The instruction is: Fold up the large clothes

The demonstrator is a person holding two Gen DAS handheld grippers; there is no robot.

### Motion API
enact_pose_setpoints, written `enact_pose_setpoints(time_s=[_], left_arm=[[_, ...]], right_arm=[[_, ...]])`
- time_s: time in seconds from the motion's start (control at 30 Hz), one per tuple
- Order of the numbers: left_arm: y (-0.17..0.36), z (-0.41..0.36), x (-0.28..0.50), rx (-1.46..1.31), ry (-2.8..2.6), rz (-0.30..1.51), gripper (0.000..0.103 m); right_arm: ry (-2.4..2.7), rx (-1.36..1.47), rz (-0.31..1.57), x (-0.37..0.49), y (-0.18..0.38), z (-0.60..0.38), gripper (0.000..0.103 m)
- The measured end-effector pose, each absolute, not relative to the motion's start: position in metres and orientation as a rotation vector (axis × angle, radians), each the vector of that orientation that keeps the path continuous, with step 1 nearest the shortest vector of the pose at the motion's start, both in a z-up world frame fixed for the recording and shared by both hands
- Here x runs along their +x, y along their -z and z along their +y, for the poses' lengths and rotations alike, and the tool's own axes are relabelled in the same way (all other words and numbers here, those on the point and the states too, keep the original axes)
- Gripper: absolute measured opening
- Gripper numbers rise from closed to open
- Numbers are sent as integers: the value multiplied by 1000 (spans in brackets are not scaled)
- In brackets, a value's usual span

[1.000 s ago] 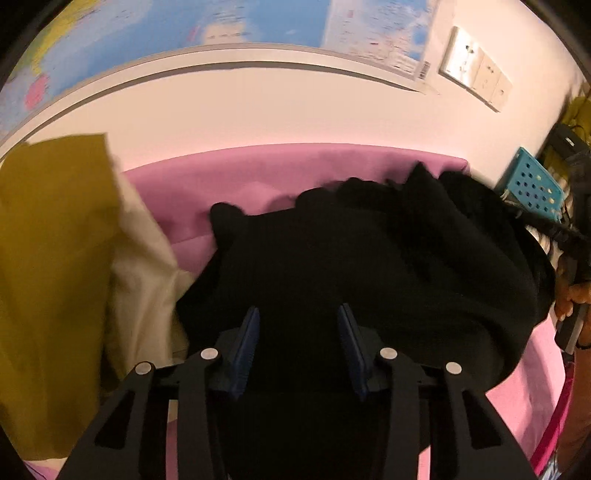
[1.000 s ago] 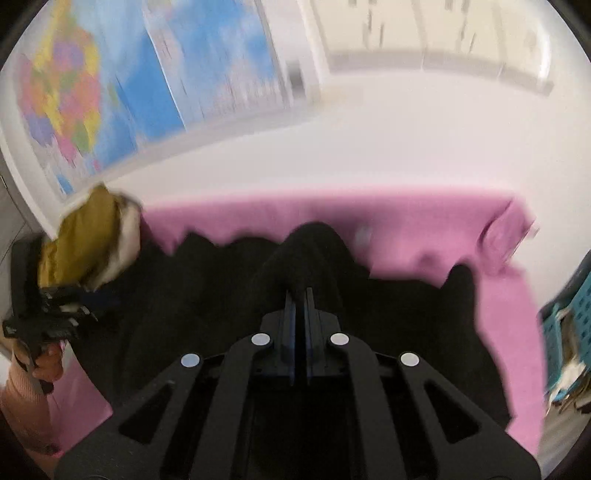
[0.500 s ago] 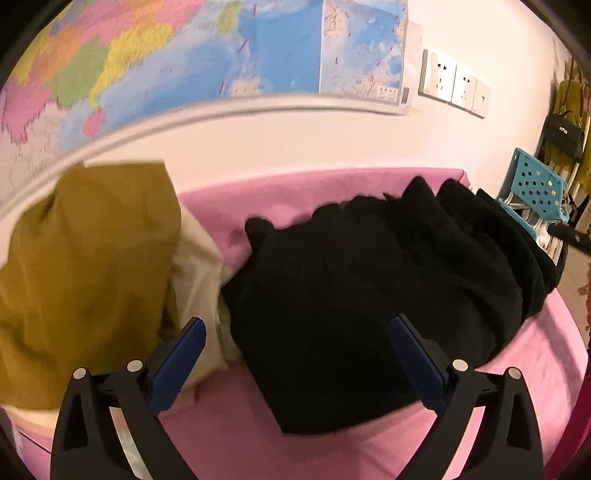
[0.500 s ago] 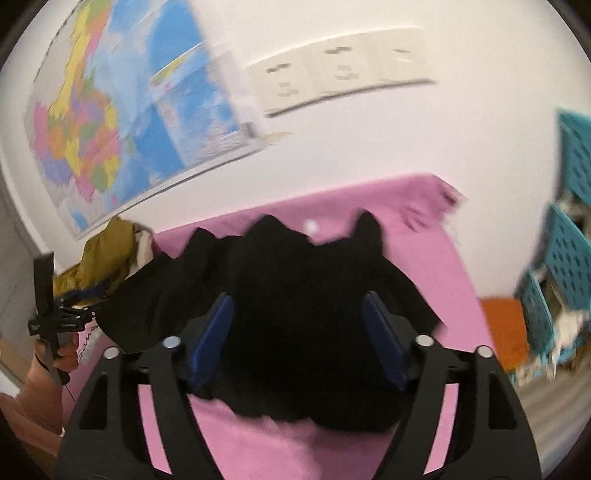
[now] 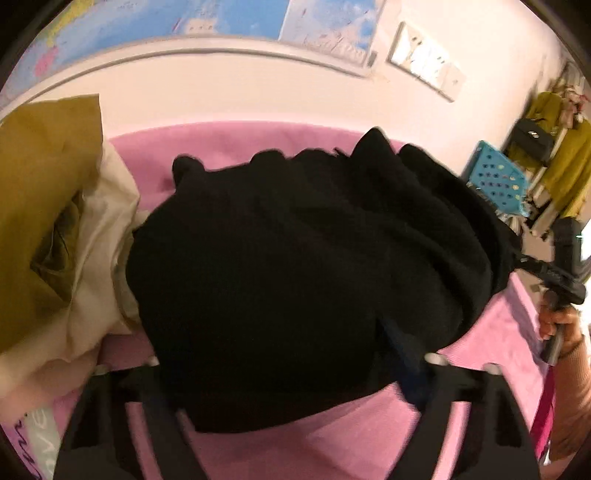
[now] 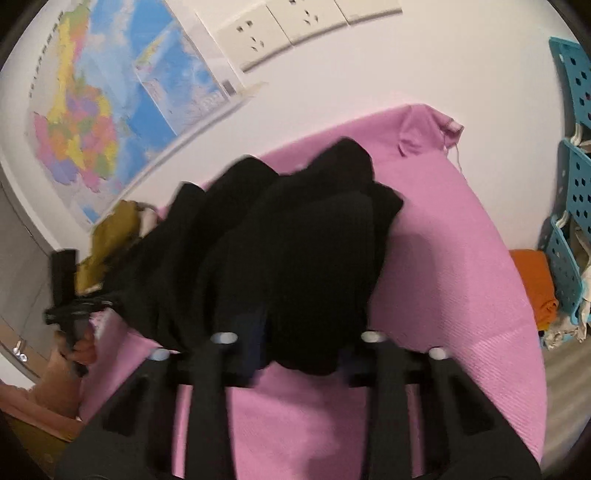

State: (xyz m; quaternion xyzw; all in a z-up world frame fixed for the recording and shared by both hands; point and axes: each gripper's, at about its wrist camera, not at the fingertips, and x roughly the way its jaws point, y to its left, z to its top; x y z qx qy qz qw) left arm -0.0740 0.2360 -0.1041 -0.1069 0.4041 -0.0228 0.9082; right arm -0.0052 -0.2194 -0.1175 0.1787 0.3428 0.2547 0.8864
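Note:
A large black garment point(image 5: 295, 266) lies bunched in a heap on the pink cloth-covered table point(image 5: 369, 435); it also shows in the right wrist view point(image 6: 295, 258). My left gripper point(image 5: 280, 373) is open, its fingers spread wide at the near edge of the heap, the left finger hidden under the fabric. My right gripper point(image 6: 299, 343) is open too, its blue-padded fingers straddling the near edge of the garment. The right gripper also shows in the left wrist view point(image 5: 561, 273), and the left gripper in the right wrist view point(image 6: 70, 306).
An olive garment point(image 5: 40, 206) and a cream one point(image 5: 99, 251) are piled left of the black heap. A map point(image 6: 110, 110) and wall sockets point(image 6: 280, 26) are on the wall behind. Blue perforated crates point(image 6: 576, 206) and an orange cloth point(image 6: 535, 284) stand to the right.
Both grippers have moved forward and down onto the near edge of the black heap. A second ago the right gripper was shut; it opened half a second ago and stays open.

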Motion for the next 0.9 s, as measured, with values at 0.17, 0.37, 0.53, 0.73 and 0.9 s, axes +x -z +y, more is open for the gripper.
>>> enact_pose_setpoints(time_s=[0.17, 0.37, 0.53, 0.73, 0.9], left_arm=[[84, 238, -93, -318, 113, 839, 39], [85, 255, -139, -492, 216, 831, 39], [115, 240, -147, -429, 194, 916, 52], [71, 239, -169, -309, 29, 789, 71], [48, 220, -166, -226, 93, 717, 80]], right_arm=[[-591, 385, 552, -49, 52, -236, 17], [-520, 391, 561, -87, 51, -277, 5], [-409, 324, 813, -76, 124, -261, 7], [-299, 266, 691, -94, 83, -262, 38], [-511, 147, 649, -91, 53, -198, 60]])
